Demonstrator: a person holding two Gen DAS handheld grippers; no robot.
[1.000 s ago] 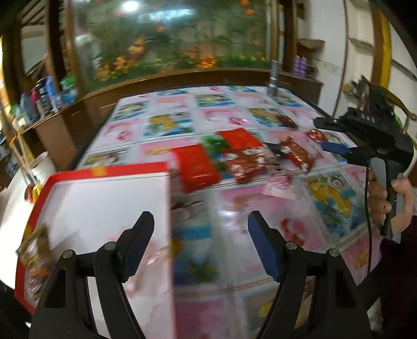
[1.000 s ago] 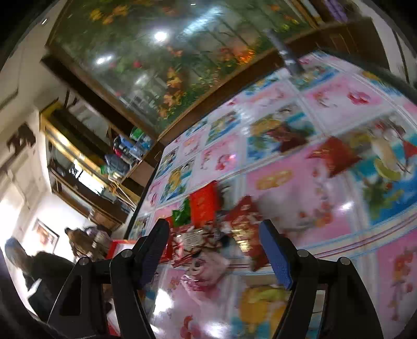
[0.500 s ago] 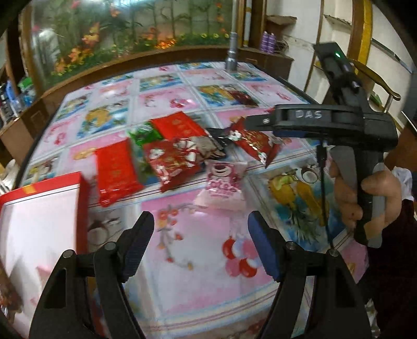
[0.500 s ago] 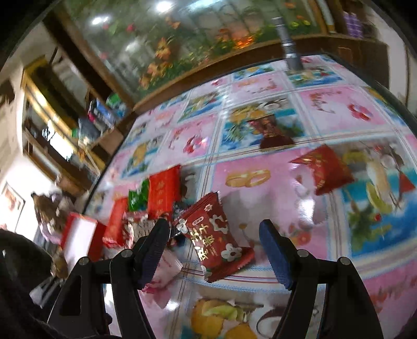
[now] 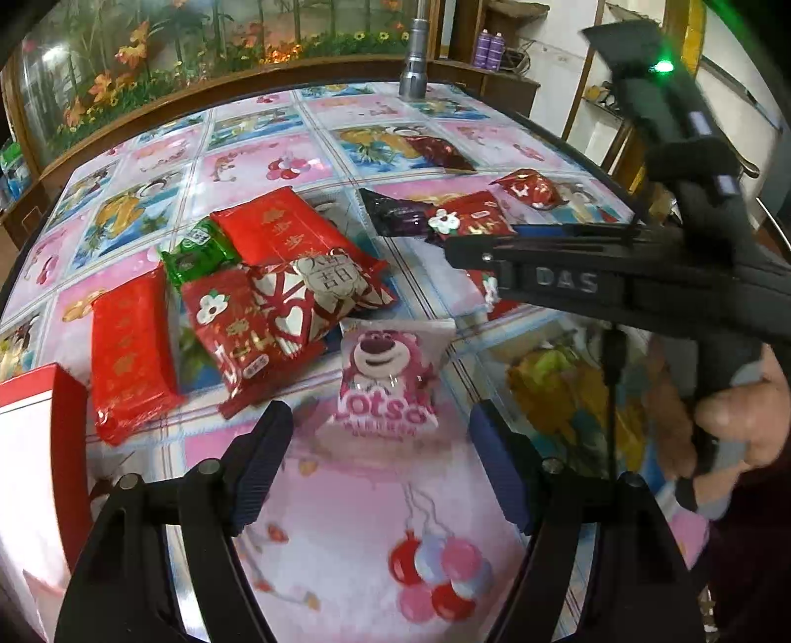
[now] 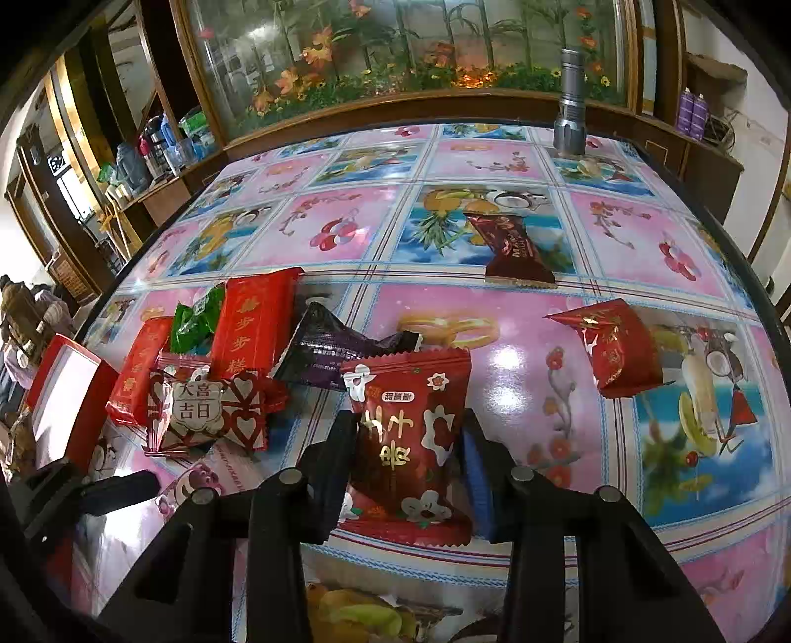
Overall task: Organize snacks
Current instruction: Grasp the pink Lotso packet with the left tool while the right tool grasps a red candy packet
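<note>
My right gripper (image 6: 405,470) is shut on a red flower-print snack packet (image 6: 408,435), its fingers pressing both sides. My left gripper (image 5: 380,465) is open and empty, just in front of a pink Lotso bear packet (image 5: 388,378) on the table. A heap of snacks lies beyond: two flat red packets (image 5: 131,353) (image 5: 282,230), a green packet (image 5: 197,252), a red and white heart packet (image 5: 316,292) and a dark purple packet (image 5: 395,215). The red box (image 5: 29,445) with a white inside sits at the left.
A dark brown packet (image 6: 511,250) and a red foil packet (image 6: 618,348) lie apart on the right of the table. A metal flashlight (image 6: 568,104) stands at the far edge. A fish tank (image 6: 395,44) backs the table. The right hand tool (image 5: 682,257) crosses the left view.
My right gripper moved in and shut on the red flower-print packet. My left gripper swung right from the red box toward the pink bear packet, staying open.
</note>
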